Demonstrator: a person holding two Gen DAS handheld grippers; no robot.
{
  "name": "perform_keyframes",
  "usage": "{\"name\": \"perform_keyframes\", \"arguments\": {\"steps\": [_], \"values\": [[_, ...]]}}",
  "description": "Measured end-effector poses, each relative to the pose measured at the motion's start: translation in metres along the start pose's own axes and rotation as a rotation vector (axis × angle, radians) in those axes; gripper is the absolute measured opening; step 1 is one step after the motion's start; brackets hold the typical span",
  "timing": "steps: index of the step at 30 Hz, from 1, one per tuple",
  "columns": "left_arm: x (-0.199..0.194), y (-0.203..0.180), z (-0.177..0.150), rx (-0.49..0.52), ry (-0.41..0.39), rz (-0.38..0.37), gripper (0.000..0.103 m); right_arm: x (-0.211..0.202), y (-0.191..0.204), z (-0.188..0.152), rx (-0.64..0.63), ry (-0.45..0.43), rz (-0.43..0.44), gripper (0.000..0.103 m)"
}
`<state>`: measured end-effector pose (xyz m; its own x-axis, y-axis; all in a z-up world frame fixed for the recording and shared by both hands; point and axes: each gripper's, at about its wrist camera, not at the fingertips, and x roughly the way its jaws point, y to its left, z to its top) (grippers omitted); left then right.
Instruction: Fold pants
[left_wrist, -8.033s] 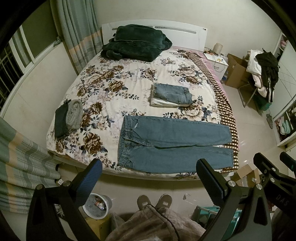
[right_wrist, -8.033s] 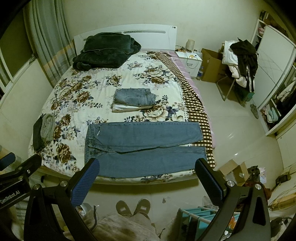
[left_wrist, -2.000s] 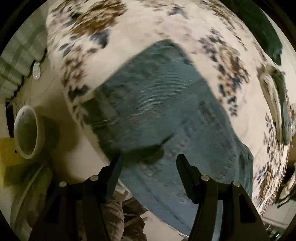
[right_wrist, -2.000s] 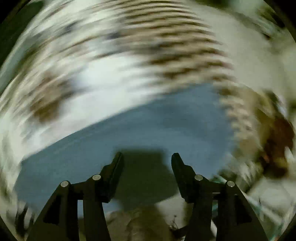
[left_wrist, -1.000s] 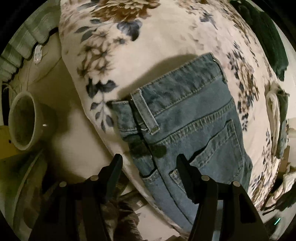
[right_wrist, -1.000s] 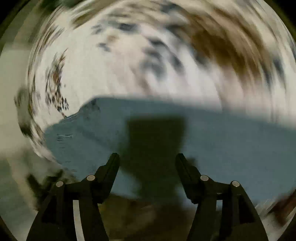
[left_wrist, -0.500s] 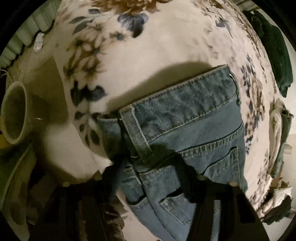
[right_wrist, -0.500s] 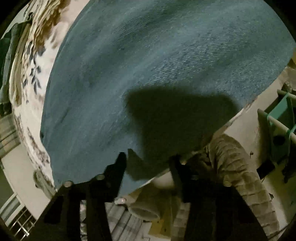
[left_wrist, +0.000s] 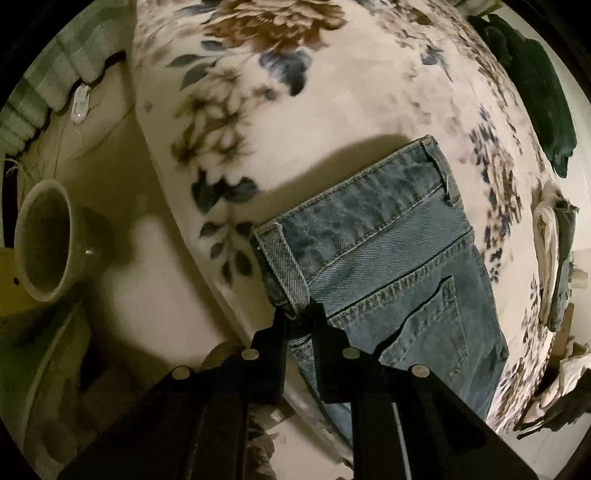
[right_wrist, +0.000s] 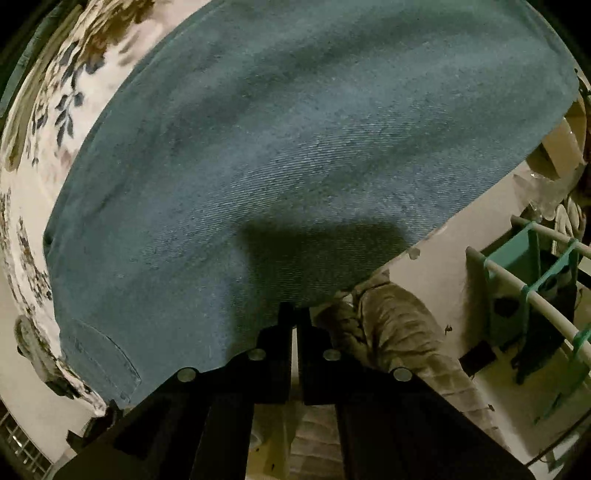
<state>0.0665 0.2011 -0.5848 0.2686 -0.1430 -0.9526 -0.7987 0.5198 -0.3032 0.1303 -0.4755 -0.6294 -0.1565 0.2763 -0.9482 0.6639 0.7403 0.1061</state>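
- Lying spread flat on the bed (left_wrist: 332, 92), blue jeans (left_wrist: 388, 251), near edge hanging just past the bed's near side — laid out flat and lengthwise, likely so that one long half can be carried over the other.
- Pinching the near corner of the jeans' waistband, left claw (left_wrist: 301, 314), fingers drawn almost together on the denim right by the belt loop; gripping at the corner, probably for control of the thick seamed end.
- Nipping the near edge of the jeans' leg, right claw (right_wrist: 294, 314), fingers closed to a thin slit with the cloth edge meeting the tips; contact itself sitting in shadow, so judging rather than seeing a firm hold.
- Holding both claws along the same near edge, well apart from each other, presumably to lift that edge evenly and keep the fold line straight.
- Resting beyond the jeans, further up the bed, a stack of folded clothes (left_wrist: 554, 251) and a dark green garment (left_wrist: 535, 81), both apart from the denim.
- Standing below the jeans' waistband end, on the floor beside the bed, a pale bucket (left_wrist: 44, 240); showing under the jeans' leg, a teal rack (right_wrist: 524, 258).
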Motion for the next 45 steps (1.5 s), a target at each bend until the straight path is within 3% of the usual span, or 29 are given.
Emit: {"name": "perform_keyframes", "arguments": {"steps": [6,11,12,13,14,15,17,19,20,21,24,26,30,32,33,34,37,40,44,45], "values": [[0.004,0.000,-0.002,0.012,0.005,0.006,0.010,0.001,0.005,0.000,-0.016,0.006,-0.023,0.002],[0.003,-0.007,0.006,0.038,0.056,0.031,0.015,0.002,0.017,0.007,-0.077,0.096,-0.078,0.007],[-0.003,-0.014,0.006,0.060,0.066,0.056,0.015,-0.005,0.027,0.007,-0.128,0.100,-0.076,0.016],[-0.008,-0.022,0.006,0.082,0.069,0.077,0.015,-0.010,0.035,0.006,-0.171,0.100,-0.077,0.036],[-0.017,-0.036,0.003,0.128,0.055,0.102,0.017,-0.020,0.048,0.005,-0.223,0.093,-0.077,0.046],[-0.024,-0.046,-0.001,0.164,0.040,0.121,0.023,-0.032,0.065,0.004,-0.290,0.073,-0.065,0.055],[-0.038,-0.069,-0.008,0.245,-0.004,0.136,0.035,-0.047,0.101,0.003,-0.425,0.043,-0.075,0.055],[-0.048,-0.090,-0.015,0.307,-0.055,0.166,0.060,-0.061,0.153,0.006,-0.613,-0.018,-0.077,0.056],[-0.050,-0.099,-0.018,0.332,-0.069,0.186,0.082,-0.063,0.169,0.009,-0.665,-0.038,-0.085,0.057],[-0.049,-0.107,-0.022,0.350,-0.072,0.201,0.086,-0.064,0.196,0.012,-0.754,-0.068,-0.101,0.058],[-0.040,-0.119,-0.028,0.367,-0.052,0.196,0.086,-0.052,0.252,0.029,-0.918,-0.087,-0.103,0.058],[-0.031,-0.128,-0.030,0.369,-0.048,0.183,0.086,-0.035,0.277,0.042,-1.004,-0.048,-0.087,0.058],[-0.007,-0.153,-0.031,0.401,-0.059,0.169,0.086,-0.002,0.297,0.060,-1.091,0.025,-0.130,0.056],[0.005,-0.165,-0.030,0.409,-0.051,0.154,0.086,0.009,0.302,0.068,-1.117,0.055,-0.153,0.042],[0.009,-0.169,-0.030,0.412,-0.045,0.150,0.086,0.011,0.304,0.069,-1.141,0.079,-0.136,0.015],[0.013,-0.173,-0.029,0.419,-0.040,0.146,0.086,0.012,0.304,0.069,-1.153,0.084,-0.137,0.005],[0.022,-0.185,-0.031,0.455,-0.035,0.138,0.086,0.002,0.299,0.066,-1.183,0.040,-0.130,0.002],[0.025,-0.190,-0.033,0.485,-0.038,0.143,0.086,-0.014,0.291,0.078,-1.084,0.014,-0.081,0.002],[0.030,-0.184,-0.036,0.484,-0.021,0.144,0.086,-0.010,0.283,0.097,-0.962,0.155,-0.002,0.003],[0.031,-0.182,-0.037,0.480,-0.015,0.144,0.086,-0.011,0.285,0.099,-0.948,0.182,0.024,0.008]]}}
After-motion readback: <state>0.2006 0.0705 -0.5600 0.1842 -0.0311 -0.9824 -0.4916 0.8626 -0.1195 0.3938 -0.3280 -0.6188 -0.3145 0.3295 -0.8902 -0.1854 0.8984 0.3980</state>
